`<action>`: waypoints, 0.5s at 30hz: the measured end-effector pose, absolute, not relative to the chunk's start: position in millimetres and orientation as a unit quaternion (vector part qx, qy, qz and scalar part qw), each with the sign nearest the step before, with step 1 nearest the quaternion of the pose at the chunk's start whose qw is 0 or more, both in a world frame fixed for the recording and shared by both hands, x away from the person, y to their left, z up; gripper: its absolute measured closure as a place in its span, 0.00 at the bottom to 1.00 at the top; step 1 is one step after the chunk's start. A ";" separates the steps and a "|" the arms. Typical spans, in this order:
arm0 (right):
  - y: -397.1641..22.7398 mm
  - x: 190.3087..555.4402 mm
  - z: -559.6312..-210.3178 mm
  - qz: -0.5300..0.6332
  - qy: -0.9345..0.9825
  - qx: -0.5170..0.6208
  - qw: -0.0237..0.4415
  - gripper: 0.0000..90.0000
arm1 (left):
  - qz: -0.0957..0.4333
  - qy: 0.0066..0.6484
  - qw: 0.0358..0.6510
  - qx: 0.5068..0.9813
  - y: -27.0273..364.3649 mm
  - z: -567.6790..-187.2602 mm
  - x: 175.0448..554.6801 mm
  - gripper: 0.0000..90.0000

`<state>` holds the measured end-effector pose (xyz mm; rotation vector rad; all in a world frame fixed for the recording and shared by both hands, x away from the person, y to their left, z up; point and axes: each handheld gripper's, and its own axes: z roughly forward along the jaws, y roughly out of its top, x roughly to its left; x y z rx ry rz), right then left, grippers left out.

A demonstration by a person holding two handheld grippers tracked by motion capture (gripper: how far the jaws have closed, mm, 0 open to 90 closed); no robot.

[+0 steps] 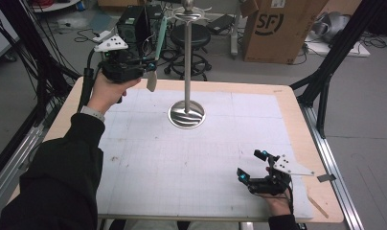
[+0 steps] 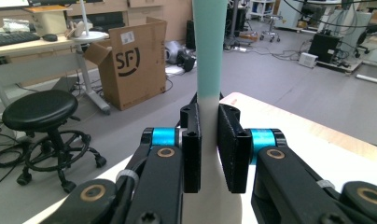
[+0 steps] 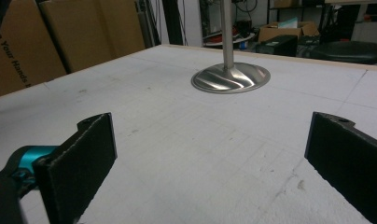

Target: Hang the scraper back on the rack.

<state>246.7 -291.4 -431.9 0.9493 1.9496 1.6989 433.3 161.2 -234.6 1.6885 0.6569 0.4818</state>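
Note:
A utensil with a teal handle [image 1: 160,38] and a pale blade [image 1: 152,81] hangs upright beside the metal stand [image 1: 187,62], its top end near the stand's hooks. My left gripper [image 1: 149,64] is raised above the table's far left and shut on the utensil where teal meets pale. In the left gripper view the pads [image 2: 192,149] press the pale part of the utensil [image 2: 209,56] from both sides. My right gripper [image 1: 249,163] rests low at the table's near right, open, with nothing between its pads [image 3: 88,154]. The stand's round base [image 3: 231,77] lies ahead of it.
The white gridded mat [image 1: 182,158] covers the wooden table. A small wooden stick [image 1: 318,205] lies at the near right corner. Behind the table are a black stool [image 1: 194,36], a cardboard box [image 1: 278,28] and cables on the floor. Black frame posts [image 1: 325,76] stand at the right.

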 end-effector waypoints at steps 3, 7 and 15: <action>-290.4 246.9 -432.2 0.603 0.697 0.336 0.191 0.01 | 0.209 0.285 0.591 0.725 155.8 -236.1 435.3 0.89; -291.6 247.0 -432.3 0.604 0.695 0.339 0.191 0.01 | 0.220 0.288 0.585 0.726 150.4 -237.7 437.9 0.89; -291.4 247.0 -432.7 0.603 0.698 0.337 0.190 0.01 | 0.250 0.283 0.573 0.727 147.3 -238.0 435.3 0.81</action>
